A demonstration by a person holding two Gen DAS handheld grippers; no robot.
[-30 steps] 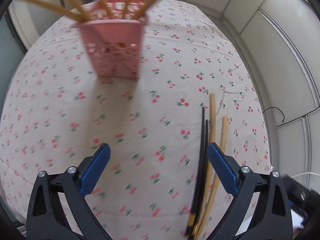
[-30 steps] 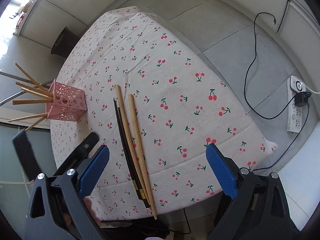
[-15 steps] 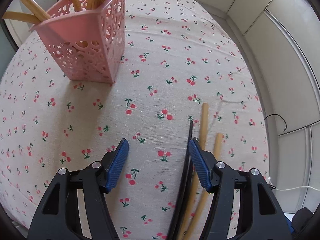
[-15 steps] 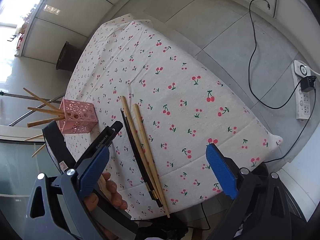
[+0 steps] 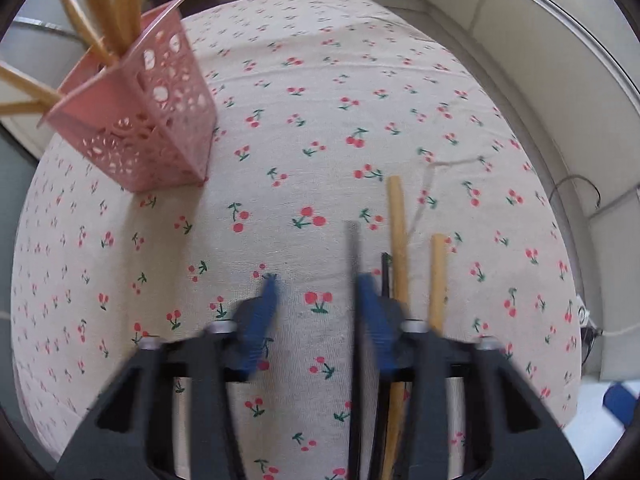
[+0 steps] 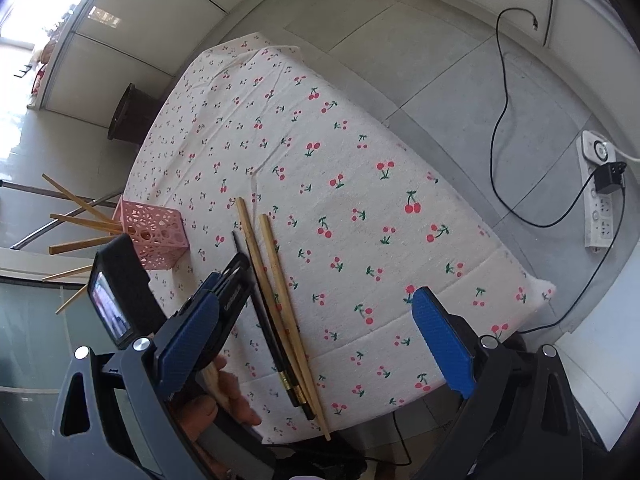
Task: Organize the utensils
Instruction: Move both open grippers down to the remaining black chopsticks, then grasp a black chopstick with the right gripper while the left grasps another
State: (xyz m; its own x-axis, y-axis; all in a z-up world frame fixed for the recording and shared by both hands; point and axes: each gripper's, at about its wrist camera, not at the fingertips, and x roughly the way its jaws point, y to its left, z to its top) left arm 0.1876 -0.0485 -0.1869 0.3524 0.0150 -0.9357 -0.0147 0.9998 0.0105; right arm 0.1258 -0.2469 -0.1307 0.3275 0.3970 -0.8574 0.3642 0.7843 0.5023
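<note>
Two black chopsticks (image 5: 353,248) and two wooden chopsticks (image 5: 398,220) lie side by side on the cherry-print cloth. My left gripper (image 5: 318,292) is low over their far ends, jaws closing. One black chopstick lies between the jaws beside the right pad. The left pad is still apart from it. The other black chopstick (image 5: 384,268) and both wooden ones lie outside, to the right. A pink basket (image 5: 152,120) with several wooden chopsticks stands at the upper left. My right gripper (image 6: 316,320) hangs open and empty above the table's near edge.
The right wrist view shows the left gripper (image 6: 236,276), held by a hand (image 6: 224,392), over the black chopsticks (image 6: 240,244). The pink basket (image 6: 156,236) stands to its left. A power strip (image 6: 598,192) and black cable (image 6: 500,120) lie on the floor, right of the table.
The left gripper's jaws have narrowed a lot while it moved right and lower to the black chopsticks. The basket has slid to the left of its view. The right gripper has hardly moved.
</note>
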